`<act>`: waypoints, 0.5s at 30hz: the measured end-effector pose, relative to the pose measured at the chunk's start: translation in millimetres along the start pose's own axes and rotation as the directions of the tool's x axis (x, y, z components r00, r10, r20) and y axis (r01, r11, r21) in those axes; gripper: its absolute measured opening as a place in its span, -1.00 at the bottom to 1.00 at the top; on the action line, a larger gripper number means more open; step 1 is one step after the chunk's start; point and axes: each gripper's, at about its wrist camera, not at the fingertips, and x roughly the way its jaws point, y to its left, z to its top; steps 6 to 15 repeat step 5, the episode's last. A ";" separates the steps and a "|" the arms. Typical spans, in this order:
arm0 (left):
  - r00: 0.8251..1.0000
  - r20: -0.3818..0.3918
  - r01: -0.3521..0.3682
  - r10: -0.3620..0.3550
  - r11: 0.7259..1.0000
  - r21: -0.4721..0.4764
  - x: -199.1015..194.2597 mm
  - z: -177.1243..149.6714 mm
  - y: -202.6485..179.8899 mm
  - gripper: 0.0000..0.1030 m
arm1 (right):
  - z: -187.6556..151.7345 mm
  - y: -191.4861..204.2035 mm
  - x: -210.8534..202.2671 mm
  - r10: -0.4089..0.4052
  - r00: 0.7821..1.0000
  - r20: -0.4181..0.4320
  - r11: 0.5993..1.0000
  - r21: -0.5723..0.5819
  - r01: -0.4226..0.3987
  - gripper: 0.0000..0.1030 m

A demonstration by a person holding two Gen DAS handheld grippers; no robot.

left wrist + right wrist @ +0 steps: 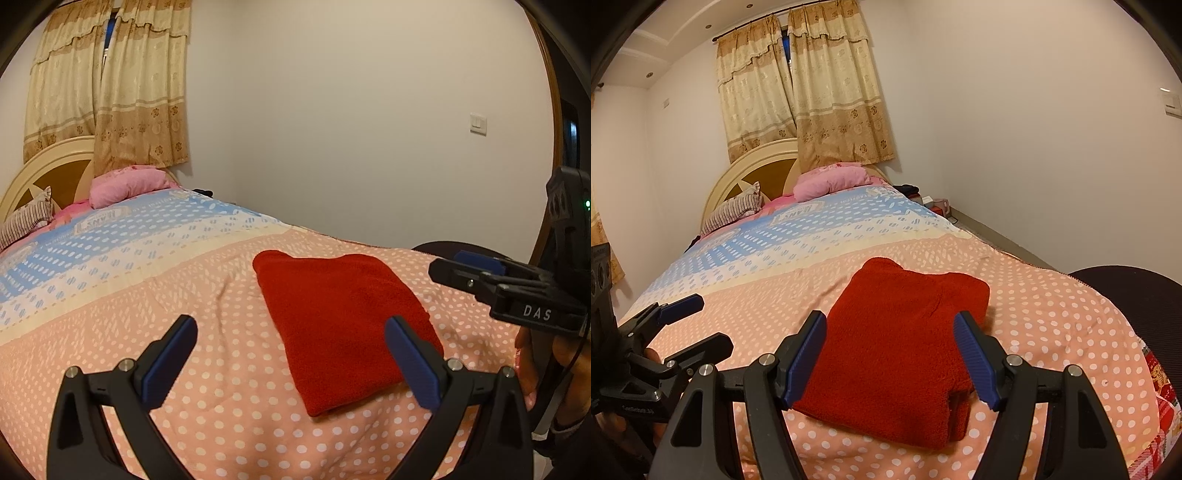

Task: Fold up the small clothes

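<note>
The red cloth [901, 350] is lying folded on the dotted bedspread [184, 369]. The left gripper [291, 362] and the right gripper [890, 358] are both hanging wide open, holding nothing. The fold is looking finished, so they are best lifting away gently without bumping it.

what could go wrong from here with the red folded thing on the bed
1. The red folded garment lies near the bedspread's front edge; a nudge could push it off.
2. Both claws, left and right, are open close by; a careless grab at the loose layered end could undo the fold.
</note>
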 end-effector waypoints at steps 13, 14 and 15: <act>1.000 -0.001 0.020 -0.020 1.000 -0.013 -1.4 0.0 2.3 1.00 | -0.6 -1.1 1.7 0.001 1.000 -0.003 1.000 0.000 -0.001 0.40; 1.000 -0.001 0.020 -0.020 1.000 -0.013 -1.4 0.0 2.3 1.00 | -0.6 -1.1 1.7 0.001 1.000 -0.003 1.000 0.000 -0.001 0.40; 1.000 -0.001 0.020 -0.020 1.000 -0.013 -1.4 0.0 2.3 1.00 | -0.6 -1.1 1.7 0.001 1.000 -0.003 1.000 0.000 -0.001 0.40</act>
